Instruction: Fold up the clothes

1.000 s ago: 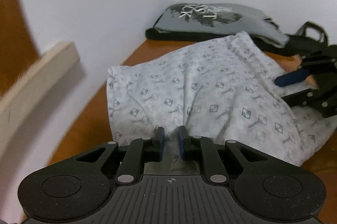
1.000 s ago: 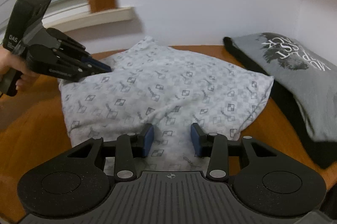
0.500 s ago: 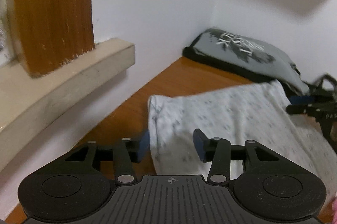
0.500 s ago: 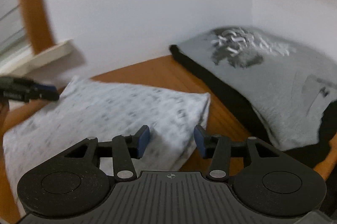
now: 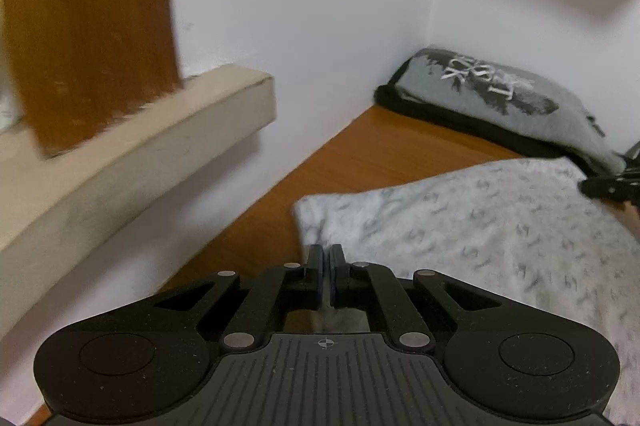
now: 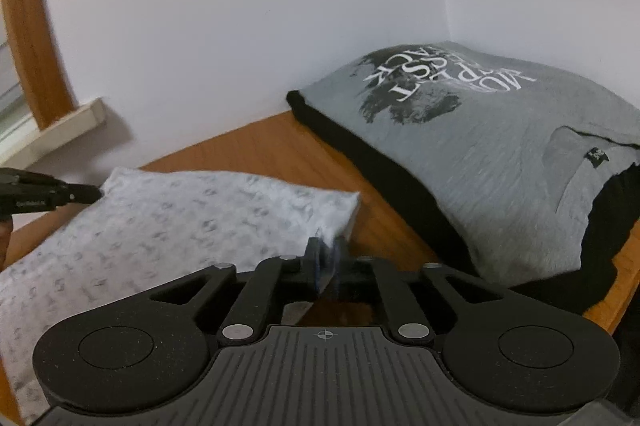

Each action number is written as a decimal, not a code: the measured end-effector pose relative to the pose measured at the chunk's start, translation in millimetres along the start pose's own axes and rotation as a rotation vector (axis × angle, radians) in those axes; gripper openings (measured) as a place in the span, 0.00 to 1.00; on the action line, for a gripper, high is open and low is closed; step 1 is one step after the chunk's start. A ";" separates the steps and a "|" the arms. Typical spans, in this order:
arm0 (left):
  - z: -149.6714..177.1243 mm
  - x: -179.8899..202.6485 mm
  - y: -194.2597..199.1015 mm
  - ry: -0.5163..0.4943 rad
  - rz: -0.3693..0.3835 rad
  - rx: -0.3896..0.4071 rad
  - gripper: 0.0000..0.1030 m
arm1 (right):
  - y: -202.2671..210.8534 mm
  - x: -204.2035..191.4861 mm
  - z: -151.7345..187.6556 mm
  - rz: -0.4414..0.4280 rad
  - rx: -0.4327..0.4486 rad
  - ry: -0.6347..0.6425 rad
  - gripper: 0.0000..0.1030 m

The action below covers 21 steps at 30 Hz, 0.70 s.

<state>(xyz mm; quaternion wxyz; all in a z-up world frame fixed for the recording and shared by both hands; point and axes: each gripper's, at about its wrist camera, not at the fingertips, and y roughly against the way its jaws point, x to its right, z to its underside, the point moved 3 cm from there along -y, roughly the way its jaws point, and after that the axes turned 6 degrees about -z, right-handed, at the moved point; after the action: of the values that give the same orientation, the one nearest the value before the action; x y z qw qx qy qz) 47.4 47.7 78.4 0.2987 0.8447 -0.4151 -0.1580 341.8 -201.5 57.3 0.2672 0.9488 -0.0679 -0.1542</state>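
The left gripper (image 5: 325,258), angled downward, pinched the near left corner of a white patterned garment (image 5: 480,226). The right gripper (image 6: 327,258), its jaws closing, clamped the opposite corner. The soft, rectangular cloth lay flat between them on a wooden table (image 6: 256,149). Beyond, a folded grey printed shirt (image 6: 480,129) rested against white walls.

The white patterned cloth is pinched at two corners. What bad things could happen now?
1. Each of the tongs holds only a thin edge of the white patterned cloth: the left tongs at one corner, the right tongs, jaws closing, at the other. A corner might slip out when lifted.
2. The grey printed shirt lies close beside the right corner, so swinging the cloth could drag it out of shape.
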 end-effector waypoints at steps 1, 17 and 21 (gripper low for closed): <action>3.4 -0.8 6.9 0.003 0.002 0.004 0.12 | 6.8 -2.4 2.3 -0.011 0.004 -0.004 0.18; 88.0 -6.0 96.8 0.138 0.130 0.071 0.42 | 98.2 -75.1 74.0 -0.092 -0.042 -0.019 0.48; 95.7 -6.7 97.2 0.159 0.148 0.077 0.42 | 94.3 -81.7 80.8 -0.087 -0.063 -0.007 0.48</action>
<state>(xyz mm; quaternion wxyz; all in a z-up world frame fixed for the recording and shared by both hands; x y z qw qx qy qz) -65.0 -29.0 66.5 0.3090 0.8324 -0.4571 -0.0520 233.8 -303.5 62.7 0.2896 0.9415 -0.0226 -0.1710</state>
